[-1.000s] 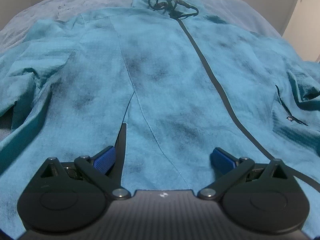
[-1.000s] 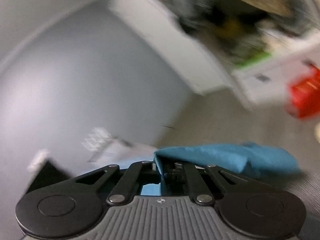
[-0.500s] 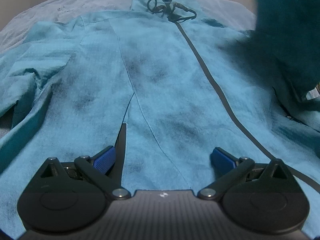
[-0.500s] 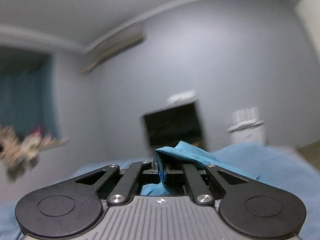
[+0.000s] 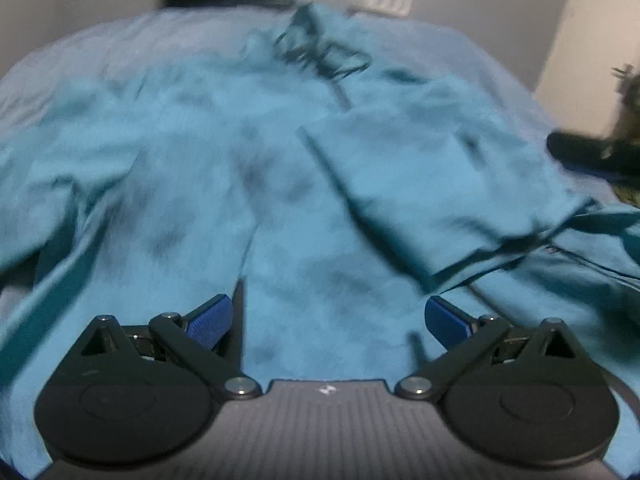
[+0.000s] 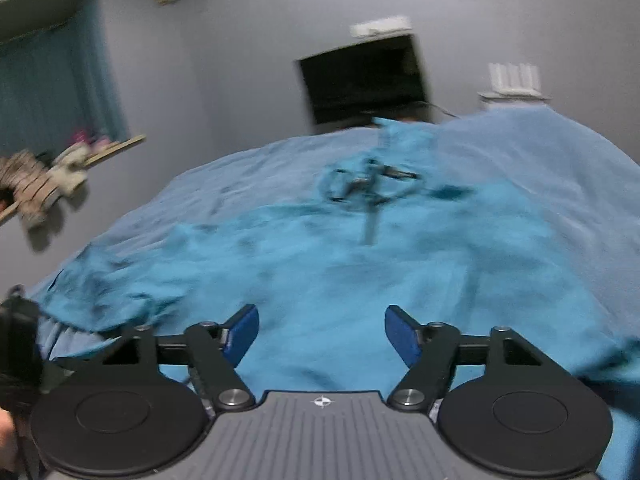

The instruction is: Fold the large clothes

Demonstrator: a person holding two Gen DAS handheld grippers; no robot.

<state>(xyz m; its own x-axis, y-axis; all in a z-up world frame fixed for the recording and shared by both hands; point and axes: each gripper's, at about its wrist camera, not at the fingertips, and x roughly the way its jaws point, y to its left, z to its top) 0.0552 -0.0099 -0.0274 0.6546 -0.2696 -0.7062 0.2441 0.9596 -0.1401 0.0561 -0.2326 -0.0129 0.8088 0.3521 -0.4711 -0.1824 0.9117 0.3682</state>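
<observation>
Teal zip-up jacket lies spread face-up on the bed, covering most of it — hood and dark drawcords toward the far edge, hem at the near edge under both tongs. The bed has a pale blue cover.

One sleeve is folded across the jacket's front, lying diagonally over the zipper line, cuff end pointing toward the near right side of the bed. The other sleeve is bunched at the opposite side edge.

Left gripper: released, blue pads wide apart, only flat jacket fabric below, nothing between them. It sits over the hem near the dark front seam.

Right gripper: jaws opening, pads clear of the cloth — nothing pinched between them, jacket body lies beneath.

Room beyond the far edge of the bed: grey wall, dark screen, white router on a stand. Shelf with a striped soft toy on the side wall, teal curtain above it. Both views are motion-blurred, so fine detail on the jacket is hard to read.
</observation>
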